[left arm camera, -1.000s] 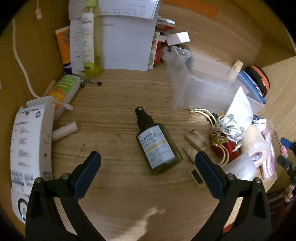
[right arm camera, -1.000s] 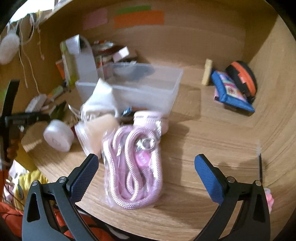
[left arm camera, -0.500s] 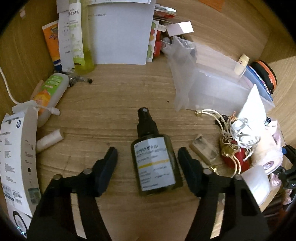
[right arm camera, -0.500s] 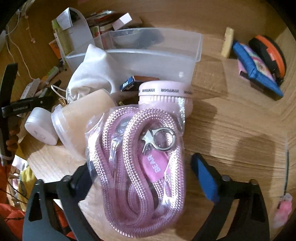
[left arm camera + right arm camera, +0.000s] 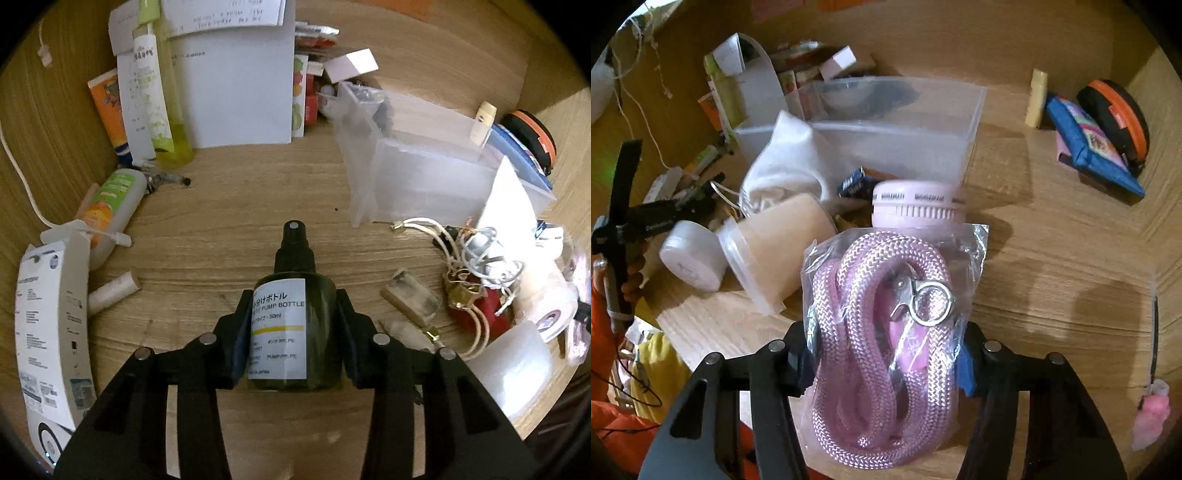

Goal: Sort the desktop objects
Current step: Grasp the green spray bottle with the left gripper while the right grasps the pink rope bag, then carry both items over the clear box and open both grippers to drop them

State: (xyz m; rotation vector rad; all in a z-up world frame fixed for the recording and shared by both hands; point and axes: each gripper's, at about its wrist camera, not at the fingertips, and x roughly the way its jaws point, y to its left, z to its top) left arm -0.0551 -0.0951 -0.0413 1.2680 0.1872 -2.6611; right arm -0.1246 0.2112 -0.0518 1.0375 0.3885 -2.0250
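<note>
In the left wrist view my left gripper (image 5: pixel 293 332) is shut on a dark green pump bottle (image 5: pixel 291 314) with a white label and black spray cap, lying on the wooden desk (image 5: pixel 229 229). In the right wrist view my right gripper (image 5: pixel 886 358) is shut on a clear bag of pink rope (image 5: pixel 882 332) with a silver clasp. A clear plastic bin (image 5: pixel 424 173) stands behind the clutter; it also shows in the right wrist view (image 5: pixel 897 122).
At the left are a white box (image 5: pixel 48 325), an orange-labelled bottle (image 5: pixel 110 206) and a yellow spray bottle (image 5: pixel 166 92). Tangled cords and red item (image 5: pixel 476 291) lie right. A pink round device (image 5: pixel 916 206), jars (image 5: pixel 775 243), blue pouch (image 5: pixel 1089 147) and orange-black case (image 5: pixel 1115 118) surround the bag.
Both grippers moved forward and closed. The left one closed on the pump bottle, the right one on the bag of pink rope.
</note>
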